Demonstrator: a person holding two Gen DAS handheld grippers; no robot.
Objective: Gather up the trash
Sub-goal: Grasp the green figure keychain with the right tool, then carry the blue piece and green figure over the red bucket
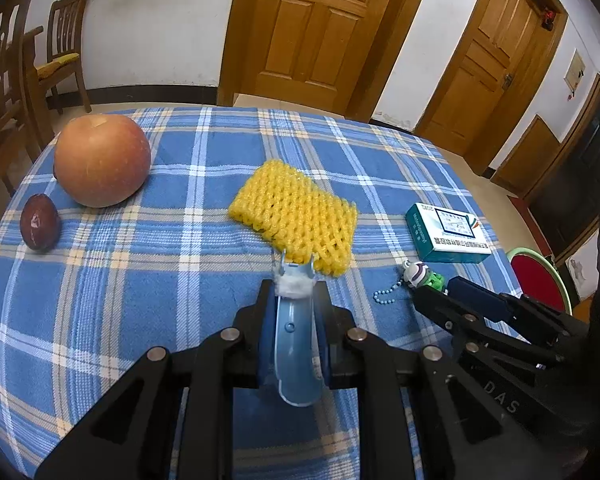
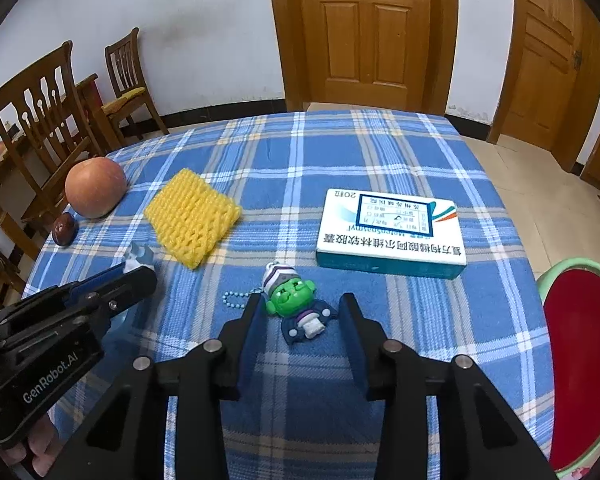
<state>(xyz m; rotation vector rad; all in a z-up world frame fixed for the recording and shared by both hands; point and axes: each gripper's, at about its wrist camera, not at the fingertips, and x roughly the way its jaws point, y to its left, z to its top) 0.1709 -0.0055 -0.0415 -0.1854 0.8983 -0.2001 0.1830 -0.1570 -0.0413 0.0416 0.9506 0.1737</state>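
Two sets of tongs are in play, and your left tongs (image 1: 294, 276) are already busy: clamped narrow on a curved pale-blue plastic piece (image 1: 296, 344) with a tuft of white fluff (image 1: 294, 289) stuck near its tip, held just above the surface (image 1: 140, 300). Your right tongs (image 2: 300, 312) sit low over the little green-faced keychain figure (image 2: 296, 308), pads standing on either side of it and not pressing yet, so that grab looks like the step in hand. No earlier shot to compare, so go by what shows: the figure is between the pads and loose. It's a small rubbery-looking thing with a striped cap and a blue bead chain (image 2: 236, 298) trailing to its left, so you probably want to pinch the body square on and let the chain dangle. Honestly though, I'd guess the real trash is the yellow foam fruit net (image 1: 296, 216), soft and squishy mesh lying flat mid-surface, and maybe the white-and-teal cardboard medicine box (image 2: 392, 232) further back. The red bin with the green rim (image 2: 584, 364) sits off the right edge, so whatever you lift likely swings that way. The smooth round apple (image 1: 102, 160) and the small dark glossy fruit (image 1: 39, 222) beside it look like keepers on the checked woven cloth.
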